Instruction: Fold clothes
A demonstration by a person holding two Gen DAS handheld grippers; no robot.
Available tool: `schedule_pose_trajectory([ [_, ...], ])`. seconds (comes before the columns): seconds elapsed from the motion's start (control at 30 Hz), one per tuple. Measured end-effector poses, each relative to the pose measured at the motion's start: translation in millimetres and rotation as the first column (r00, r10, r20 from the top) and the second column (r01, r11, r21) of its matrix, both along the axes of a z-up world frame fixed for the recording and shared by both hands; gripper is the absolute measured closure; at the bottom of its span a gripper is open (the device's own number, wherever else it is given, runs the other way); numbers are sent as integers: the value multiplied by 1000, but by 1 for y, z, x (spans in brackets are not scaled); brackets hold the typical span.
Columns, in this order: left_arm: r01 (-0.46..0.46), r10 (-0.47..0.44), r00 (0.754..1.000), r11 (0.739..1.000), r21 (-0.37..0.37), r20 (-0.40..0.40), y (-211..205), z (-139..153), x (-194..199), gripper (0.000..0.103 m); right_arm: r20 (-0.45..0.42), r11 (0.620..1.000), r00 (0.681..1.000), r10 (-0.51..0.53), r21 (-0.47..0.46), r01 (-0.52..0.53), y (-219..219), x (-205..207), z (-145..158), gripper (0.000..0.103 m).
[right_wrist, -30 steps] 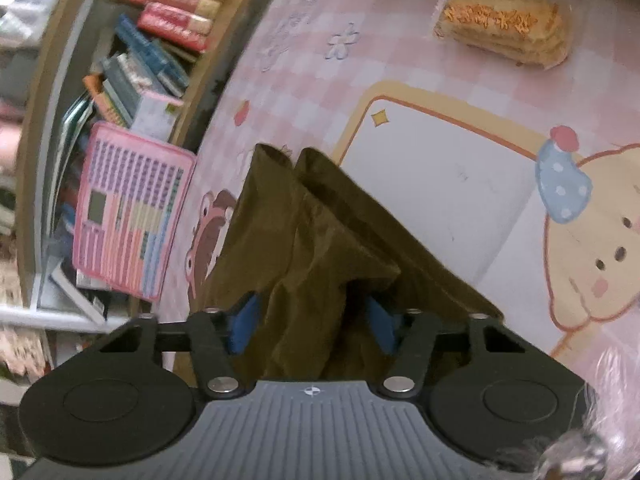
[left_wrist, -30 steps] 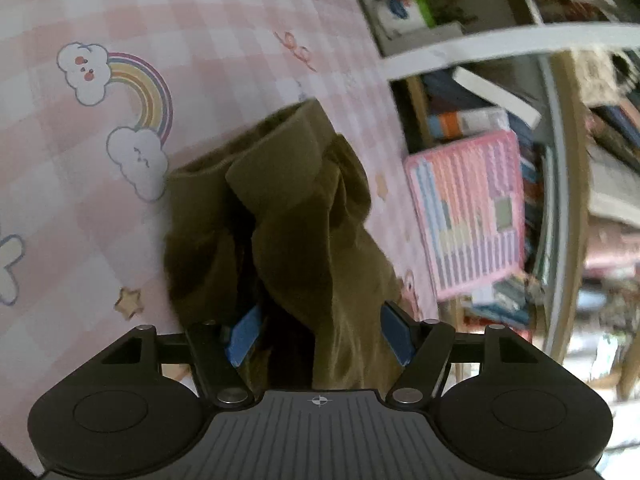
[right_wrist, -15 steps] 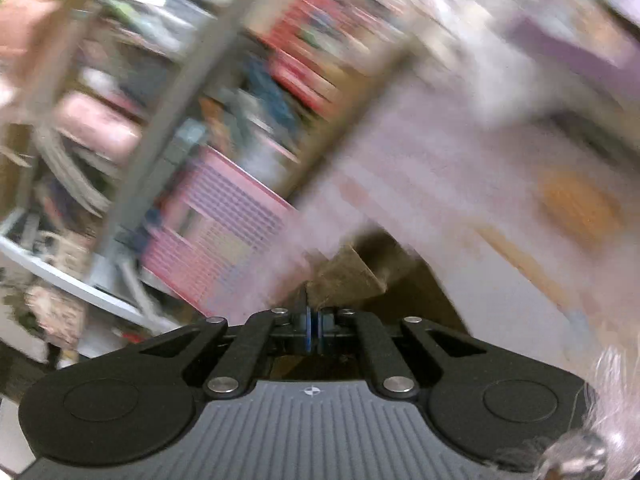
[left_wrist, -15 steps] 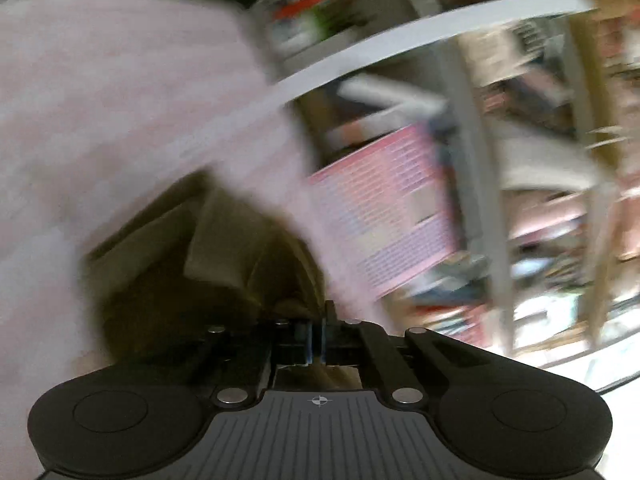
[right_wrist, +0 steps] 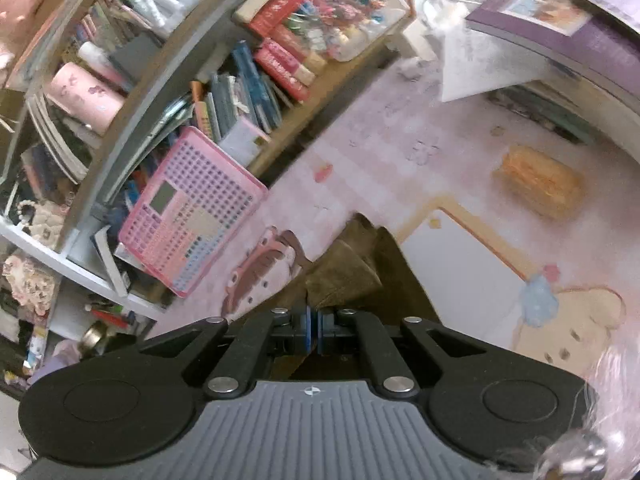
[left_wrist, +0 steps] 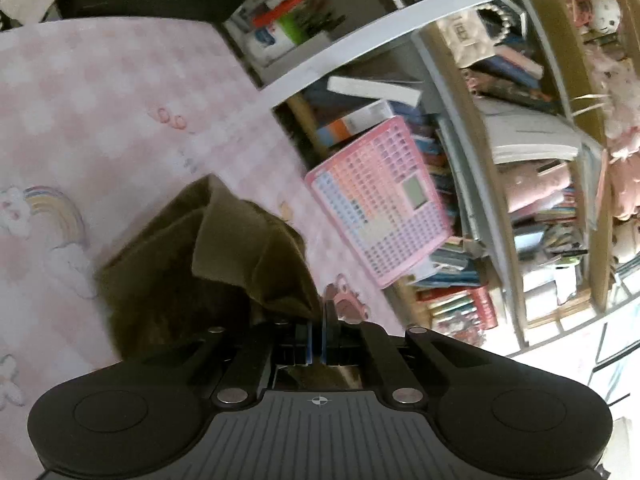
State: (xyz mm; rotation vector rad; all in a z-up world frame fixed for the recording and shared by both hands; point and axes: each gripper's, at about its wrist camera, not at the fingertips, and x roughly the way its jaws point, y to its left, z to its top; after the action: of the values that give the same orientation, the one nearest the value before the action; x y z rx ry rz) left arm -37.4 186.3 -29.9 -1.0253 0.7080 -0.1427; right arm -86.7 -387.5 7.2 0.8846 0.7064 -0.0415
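Note:
An olive-brown garment [left_wrist: 208, 264] lies bunched on a pink checked cartoon mat [left_wrist: 100, 112]. My left gripper [left_wrist: 318, 336] is shut on a fold of its edge, and the cloth rises from the mat to the blue pads. In the right wrist view the same garment [right_wrist: 348, 276] runs up into my right gripper [right_wrist: 314, 330], which is shut on another part of its edge. Most of the garment is hidden under the gripper bodies.
A pink toy keyboard [left_wrist: 380, 208] leans against a crowded bookshelf [left_wrist: 500, 140] at the mat's edge; it also shows in the right wrist view [right_wrist: 188, 216]. A wrapped yellow snack [right_wrist: 540, 184] lies on the mat [right_wrist: 460, 260]. A purple book [right_wrist: 560, 12] sits beyond it.
Both grippers were open around the garment a second ago. They have closed on its cloth and swung upward, so the shelves now fill more of each view.

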Motion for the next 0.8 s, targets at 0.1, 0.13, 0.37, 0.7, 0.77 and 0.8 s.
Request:
schedule_pose_trajectory([
  [0.1, -5, 5, 998, 1000, 6, -62, 2, -19, -3, 100, -151, 1000, 988, -15, 17, 18, 3, -8, -38, 100],
  [0.13, -7, 7, 997, 1000, 8, -83, 3, -26, -4, 100, -191, 1000, 981, -16, 8, 18, 6, -7, -50, 100],
  [0.37, -23, 31, 980, 999, 38, -198, 9, -48, -14, 83, -230, 992, 973, -6, -121, -22, 19, -11, -63, 91],
  [0.7, -136, 156, 969, 984, 115, -189, 24, -42, -17, 41, -261, 946, 964, -42, -321, -46, 30, -20, -55, 62],
  [0.77, -160, 179, 965, 981, 114, -192, 22, -44, -10, 48, -261, 933, 965, -23, -353, -74, 36, -13, -56, 69],
  [0.8, -167, 187, 962, 980, 112, -201, 21, -46, -6, 65, -260, 926, 966, -11, -366, -88, 39, -10, -57, 73],
])
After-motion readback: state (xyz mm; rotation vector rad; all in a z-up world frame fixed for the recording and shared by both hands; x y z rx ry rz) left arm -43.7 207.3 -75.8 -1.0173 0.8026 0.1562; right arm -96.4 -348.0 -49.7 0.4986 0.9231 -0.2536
